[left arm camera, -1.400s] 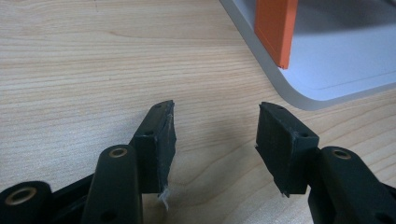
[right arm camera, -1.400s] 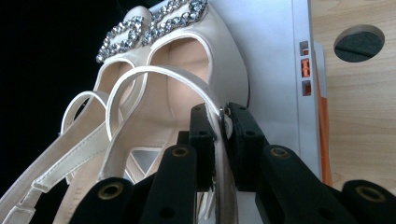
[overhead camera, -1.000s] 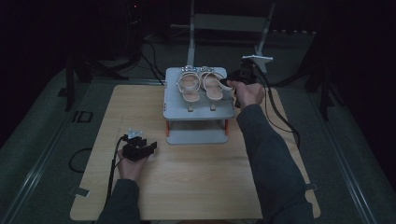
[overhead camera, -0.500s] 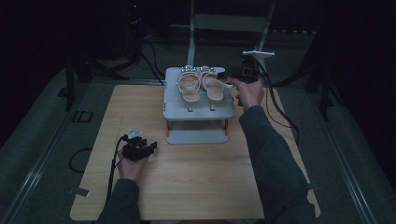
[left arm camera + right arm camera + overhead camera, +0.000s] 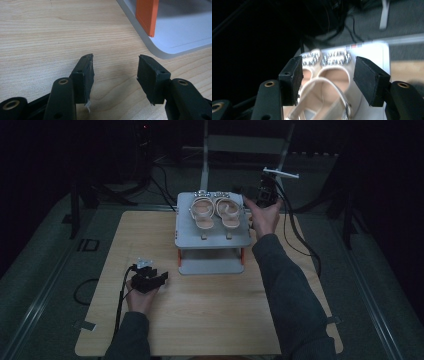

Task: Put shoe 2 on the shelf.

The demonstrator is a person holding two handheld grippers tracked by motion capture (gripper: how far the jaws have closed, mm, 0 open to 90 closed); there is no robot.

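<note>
Two beige sandals (image 5: pixel 214 212) with jewelled straps lie side by side on the top shelf of a small grey rack (image 5: pixel 212 239) at the table's far middle. My right gripper (image 5: pixel 246 195) hovers at the rack's far right corner, lifted above the shelf, its jaws open. In the right gripper view the open right gripper (image 5: pixel 327 76) frames the nearer sandal (image 5: pixel 329 85), apart from it. My left gripper (image 5: pixel 161 276) rests low on the wooden table left of the rack. The left gripper view shows the left gripper (image 5: pixel 115 63) open over bare wood.
An orange post (image 5: pixel 147 15) joins the rack's grey base shelf (image 5: pixel 175 37) to the shelf above. The wooden table (image 5: pixel 210 315) has free room in front of the rack. Cables (image 5: pixel 300 235) trail off the right side. A metal stand (image 5: pixel 205 155) rises behind the table.
My right gripper has risen and moved away from the sandals toward the rack's far right corner. The left gripper has stayed still.
</note>
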